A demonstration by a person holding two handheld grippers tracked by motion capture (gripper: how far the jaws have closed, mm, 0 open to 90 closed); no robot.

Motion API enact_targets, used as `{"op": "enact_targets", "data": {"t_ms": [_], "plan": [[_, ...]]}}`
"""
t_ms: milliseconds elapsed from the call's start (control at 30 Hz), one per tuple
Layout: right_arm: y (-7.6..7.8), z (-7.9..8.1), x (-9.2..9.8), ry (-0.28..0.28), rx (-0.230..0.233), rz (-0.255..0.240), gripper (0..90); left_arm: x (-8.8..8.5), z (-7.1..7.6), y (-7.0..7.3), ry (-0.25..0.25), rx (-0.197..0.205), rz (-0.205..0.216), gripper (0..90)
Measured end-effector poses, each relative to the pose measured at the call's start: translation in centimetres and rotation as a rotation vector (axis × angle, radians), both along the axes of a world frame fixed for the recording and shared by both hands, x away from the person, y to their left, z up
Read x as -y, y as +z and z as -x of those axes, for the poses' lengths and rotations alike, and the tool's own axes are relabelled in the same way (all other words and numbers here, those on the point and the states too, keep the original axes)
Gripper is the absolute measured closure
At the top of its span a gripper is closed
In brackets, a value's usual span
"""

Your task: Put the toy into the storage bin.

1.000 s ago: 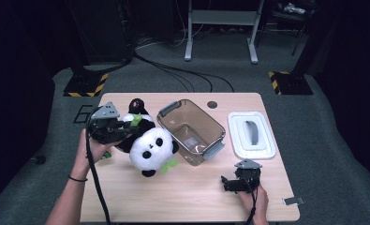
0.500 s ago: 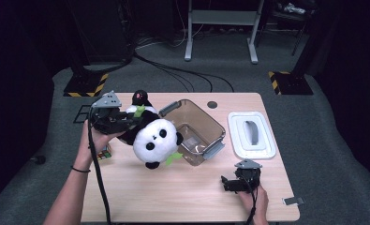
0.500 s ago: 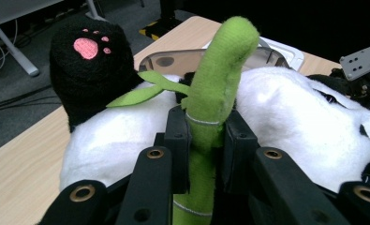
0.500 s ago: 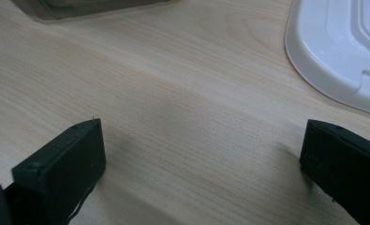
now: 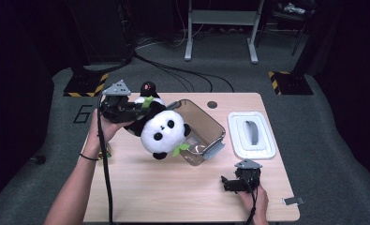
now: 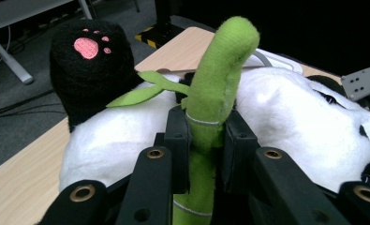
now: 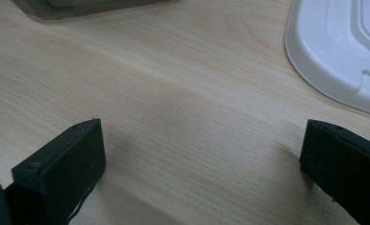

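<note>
While the wooden table [image 5: 173, 197] spreads widest across the high view, the next largest thing on it is the clear brownish bin [image 5: 199, 129] at its middle, with the white lid [image 5: 251, 135] lying flat just to the bin's right. The panda plush [image 5: 161, 131] hangs off the table at the bin's left rim, head toward the camera, carried by the left gripper [image 5: 126, 108], which comes in from the left edge. The left gripper view gives what the high view cannot: the jaws are clamped on the green bamboo stalk [image 6: 210, 108] sewn to the panda's white belly, the stalk rising straight up between the pads, and a black foot with a pink paw print [image 6: 90, 47] stands beyond it. The right gripper [image 5: 229, 183] rests low near the table's front right; the right gripper view shows its jaws spread wide over bare wood, holding nothing, with the lid's rim at the upper right.
</note>
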State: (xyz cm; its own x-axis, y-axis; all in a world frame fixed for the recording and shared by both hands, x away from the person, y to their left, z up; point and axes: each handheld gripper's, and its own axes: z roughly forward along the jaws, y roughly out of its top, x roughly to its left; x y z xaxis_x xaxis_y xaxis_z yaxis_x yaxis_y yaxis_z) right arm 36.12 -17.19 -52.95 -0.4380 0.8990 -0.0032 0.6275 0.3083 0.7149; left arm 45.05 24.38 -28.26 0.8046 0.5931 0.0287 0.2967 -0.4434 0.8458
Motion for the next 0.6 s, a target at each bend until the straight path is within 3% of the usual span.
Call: {"op": "enact_targets", "data": {"t_ms": [600], "plan": [[0.0,0.0,0.0,-0.003,-0.003,-0.006,0.0,4.4,-2.8,0.6,-0.063,-0.007,0.015,75.6]]}}
